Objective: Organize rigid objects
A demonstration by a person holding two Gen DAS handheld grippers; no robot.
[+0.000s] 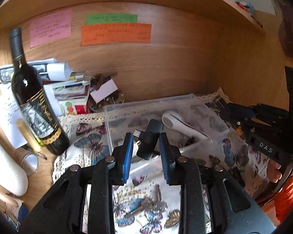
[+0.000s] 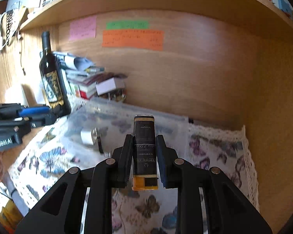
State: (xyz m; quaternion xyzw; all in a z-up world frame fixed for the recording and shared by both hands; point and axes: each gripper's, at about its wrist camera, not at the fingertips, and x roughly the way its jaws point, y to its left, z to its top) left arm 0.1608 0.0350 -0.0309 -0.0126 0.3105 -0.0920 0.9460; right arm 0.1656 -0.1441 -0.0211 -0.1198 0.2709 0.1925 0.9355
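Note:
A clear plastic box [image 1: 185, 101] [image 2: 171, 120] sits on a butterfly-print cloth [image 1: 91, 140] [image 2: 214, 152]. My left gripper [image 1: 145, 138] is open just above the box's near edge, with a black USB adapter [image 1: 149, 140] loose between its blue pads, inside the box. A white handled tool [image 1: 183, 125] also lies in the box. My right gripper [image 2: 144, 138] is shut on a black and orange lighter [image 2: 145, 152], held above the cloth in front of the box. Keys [image 1: 146, 204] lie on the cloth under my left gripper.
A dark wine bottle [image 1: 33, 101] [image 2: 52, 78] stands at the left by a stack of books and papers [image 1: 68, 89]. Coloured notes [image 1: 115, 33] hang on the wooden back panel. A roll of tape [image 1: 30, 163] and a white vessel [image 1: 5, 167] stand at the far left.

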